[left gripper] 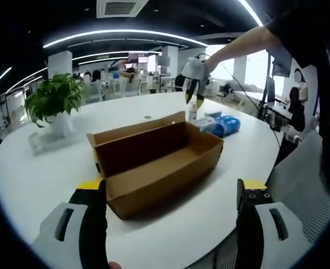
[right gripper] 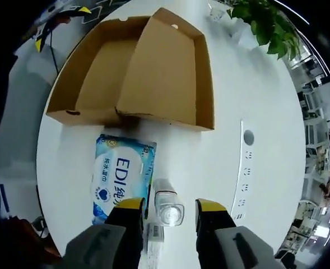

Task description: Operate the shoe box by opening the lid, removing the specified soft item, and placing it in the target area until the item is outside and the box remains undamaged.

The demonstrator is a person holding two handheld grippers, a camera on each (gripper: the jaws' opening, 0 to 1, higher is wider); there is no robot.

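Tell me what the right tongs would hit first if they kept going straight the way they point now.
Probably the small clear bottle standing on the white table, directly between the open right tongs; the blue wipes pack lies just beside that line.

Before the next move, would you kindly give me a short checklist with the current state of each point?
1. Box lid open: ok, the flap stands up and the inside shows.
2. Box interior empty: ok in the right gripper view, bare cardboard.
3. Wipes pack outside the box: ok, lying flat on the table beside the box wall.
4. Right tongs free: ok, open above a small bottle, not gripping it.
5. Left tongs free: ok, open, nothing between them, near the box end.
6. Box undamaged: cannot tell; no tear is visible, but the far sides are hidden.
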